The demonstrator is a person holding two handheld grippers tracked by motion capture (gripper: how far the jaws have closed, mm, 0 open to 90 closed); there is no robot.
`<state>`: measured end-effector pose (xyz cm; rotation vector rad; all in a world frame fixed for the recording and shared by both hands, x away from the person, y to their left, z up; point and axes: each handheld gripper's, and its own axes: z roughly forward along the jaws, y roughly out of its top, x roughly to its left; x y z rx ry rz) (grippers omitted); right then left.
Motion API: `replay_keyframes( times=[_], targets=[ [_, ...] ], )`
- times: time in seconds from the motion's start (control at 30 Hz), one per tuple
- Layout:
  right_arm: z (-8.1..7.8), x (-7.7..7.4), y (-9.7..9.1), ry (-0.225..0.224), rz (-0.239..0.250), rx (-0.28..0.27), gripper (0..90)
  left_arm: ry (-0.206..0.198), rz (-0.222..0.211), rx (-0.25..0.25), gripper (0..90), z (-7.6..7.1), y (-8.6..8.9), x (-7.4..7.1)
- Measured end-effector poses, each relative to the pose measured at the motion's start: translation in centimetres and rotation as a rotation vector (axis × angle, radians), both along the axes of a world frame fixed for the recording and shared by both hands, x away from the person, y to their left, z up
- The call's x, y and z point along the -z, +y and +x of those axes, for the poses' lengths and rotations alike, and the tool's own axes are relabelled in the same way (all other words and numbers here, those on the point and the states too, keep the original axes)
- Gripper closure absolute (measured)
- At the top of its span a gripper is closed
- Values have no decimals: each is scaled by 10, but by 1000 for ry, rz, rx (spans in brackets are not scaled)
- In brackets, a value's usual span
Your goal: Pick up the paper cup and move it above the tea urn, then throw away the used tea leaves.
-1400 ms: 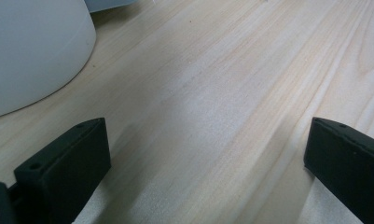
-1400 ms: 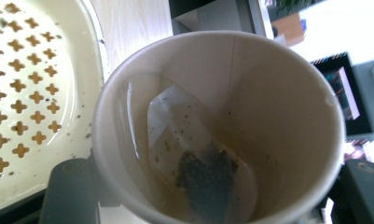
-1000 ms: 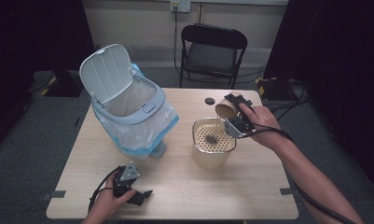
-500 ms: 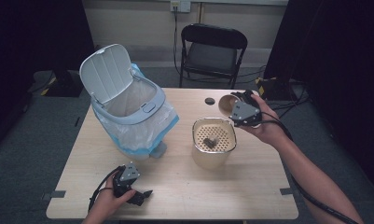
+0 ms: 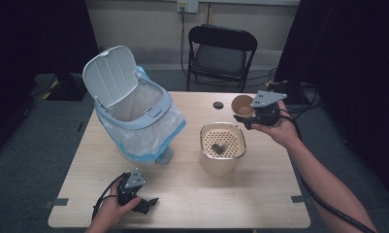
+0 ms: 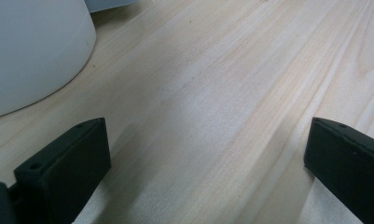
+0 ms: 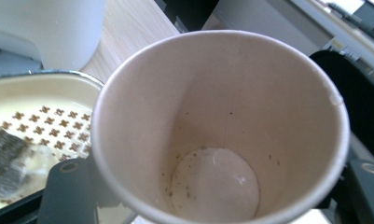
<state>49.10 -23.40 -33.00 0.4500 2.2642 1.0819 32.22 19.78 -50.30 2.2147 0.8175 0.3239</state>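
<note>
A tilted paper cup (image 5: 240, 103) sits between the jaws of my right gripper (image 5: 244, 115), above the table just behind a cream container (image 5: 222, 165). The jaws have just been opening a little, and the pads still hold the cup. In the right gripper view the cup (image 7: 222, 116) is empty apart from dark specks at its bottom. A perforated insert (image 5: 233, 141) tops the container, and a wet tea bag (image 5: 218, 148) lies on it. My left gripper (image 5: 148, 203) rests near the table's front left edge, its jaws open over bare wood (image 6: 208, 116).
A white bin (image 5: 134, 116) with a raised lid and a blue-edged plastic liner stands at the back left of the table. A small dark cap (image 5: 218, 105) lies near the far edge. A black folding chair (image 5: 221, 48) stands behind the table. A pale rounded wall (image 6: 31, 51) is close to the left gripper.
My right gripper has carried the cup from over the container back and to the right, and the cup has tipped less steeply. The left gripper has stayed in place.
</note>
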Motion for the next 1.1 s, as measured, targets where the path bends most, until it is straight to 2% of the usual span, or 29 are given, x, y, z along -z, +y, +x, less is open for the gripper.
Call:
replay_keyframes(
  times=[0.37, 0.6, 0.73, 1.1],
  targets=[
    [3, -1, 2, 97, 57, 1, 275, 0, 1, 0, 0, 0, 0, 0],
    [5, -7, 7, 166, 119, -9, 274, -1, 0, 0, 0, 0, 0, 0],
    [5, -11, 10, 187, 153, -11, 273, -1, 2, 0, 0, 0, 0, 0],
    [6, -20, 21, 235, 173, -45, 272, -4, 3, 3, 0, 0, 0, 0]
  ],
)
